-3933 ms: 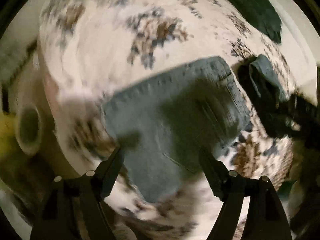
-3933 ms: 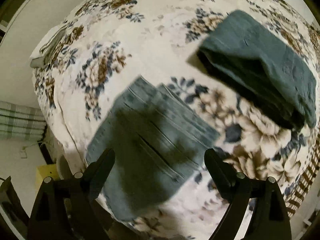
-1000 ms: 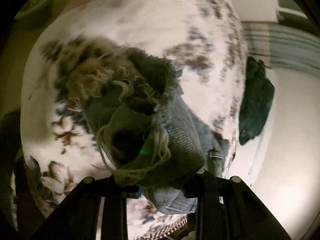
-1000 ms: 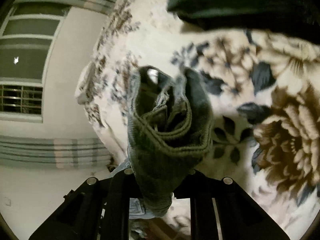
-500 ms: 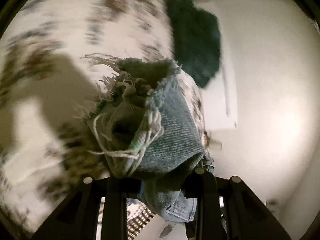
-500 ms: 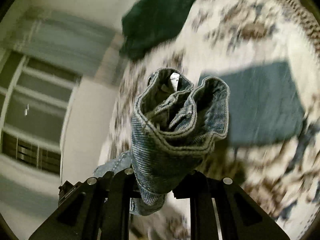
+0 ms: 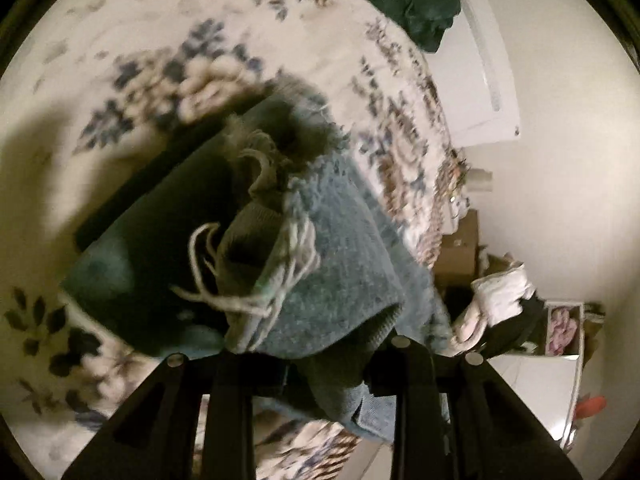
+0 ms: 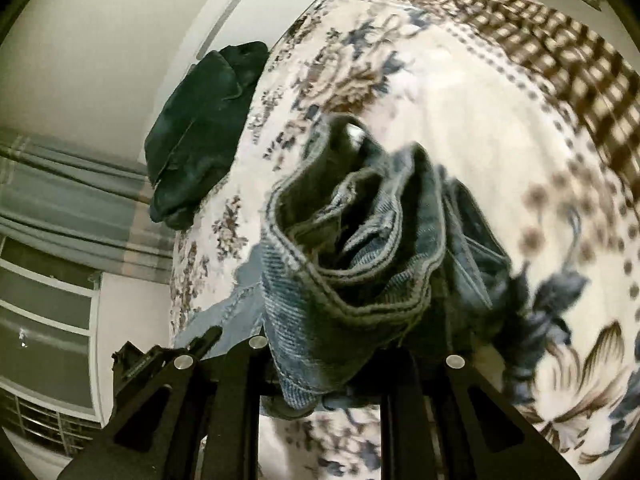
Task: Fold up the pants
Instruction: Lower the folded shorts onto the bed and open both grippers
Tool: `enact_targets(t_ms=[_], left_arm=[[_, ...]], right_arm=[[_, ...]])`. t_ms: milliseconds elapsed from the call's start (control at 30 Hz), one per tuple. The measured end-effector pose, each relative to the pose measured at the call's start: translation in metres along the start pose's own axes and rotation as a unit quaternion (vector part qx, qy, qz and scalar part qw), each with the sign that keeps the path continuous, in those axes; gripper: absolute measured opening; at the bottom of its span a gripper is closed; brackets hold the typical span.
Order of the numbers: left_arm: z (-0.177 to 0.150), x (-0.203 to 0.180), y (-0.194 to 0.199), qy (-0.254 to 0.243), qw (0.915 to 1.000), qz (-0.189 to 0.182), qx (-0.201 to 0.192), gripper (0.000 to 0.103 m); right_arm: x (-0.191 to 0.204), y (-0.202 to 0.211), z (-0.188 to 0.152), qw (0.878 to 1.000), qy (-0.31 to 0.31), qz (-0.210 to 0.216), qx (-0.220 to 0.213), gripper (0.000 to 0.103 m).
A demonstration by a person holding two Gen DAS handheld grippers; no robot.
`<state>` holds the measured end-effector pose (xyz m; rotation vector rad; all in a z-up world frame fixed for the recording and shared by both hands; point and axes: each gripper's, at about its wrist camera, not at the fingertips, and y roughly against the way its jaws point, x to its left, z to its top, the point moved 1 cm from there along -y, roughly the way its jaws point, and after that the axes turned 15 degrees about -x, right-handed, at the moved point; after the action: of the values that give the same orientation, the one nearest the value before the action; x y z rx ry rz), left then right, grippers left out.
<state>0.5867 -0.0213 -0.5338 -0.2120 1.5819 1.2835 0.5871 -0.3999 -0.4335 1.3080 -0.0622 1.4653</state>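
Denim bunched in both grips now: frayed hem end of the jeans clamped in the left gripper, stitched waistband end clamped in the right gripper. Jaws of each drawn in tight on thick folds of cloth, no gap to spare. Nearly four seconds back, both grippers wide apart and bare, hovering over jeans lying flat on the floral bedspread. Since then, picked up at both ends and carried, with the views swinging past wall and window during the last second. At present, swung round again over the bed, the rest of the garment trailing below and behind the grips, partly out of view. Another folded dark blue piece lying on the bedspread just under the left grip; a dark green garment at the bed's edge, well apart. Judged: still mid-carry, probably shaking out or re-laying the jeans before a fold. Next need: spreading them flat and lining up the legs.
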Motion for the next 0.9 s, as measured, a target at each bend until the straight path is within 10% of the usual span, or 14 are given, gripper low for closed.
enact_targets(t_ms=[200,367,533,700,900], left_arm=[[-0.018,-0.002,0.022,-0.028,0.9983,0.049,0.013,0.043],[-0.02,-0.03,0.04,-0.141,0.9851,0.096,-0.023,0.075],[-0.034,-0.052,0.051,-0.26,0.9559,0.132,-0.037,0.081],[-0.056,-0.076,0.064,-0.381,0.9033,0.182,-0.073,0.081],[-0.065,-0.095,0.093,-0.427,0.8783,0.19,-0.101,0.081]], right_arm=[[-0.019,-0.009,-0.008,0.999,0.019,-0.025,0.026,0.033],[-0.031,-0.002,-0.02,0.997,0.046,-0.053,0.035,0.076],[-0.017,0.015,-0.033,0.988,0.117,-0.095,0.014,0.09],[0.012,0.044,-0.044,0.966,0.201,-0.153,-0.047,0.092],[0.052,0.08,-0.05,0.931,0.282,-0.199,-0.119,0.092]])
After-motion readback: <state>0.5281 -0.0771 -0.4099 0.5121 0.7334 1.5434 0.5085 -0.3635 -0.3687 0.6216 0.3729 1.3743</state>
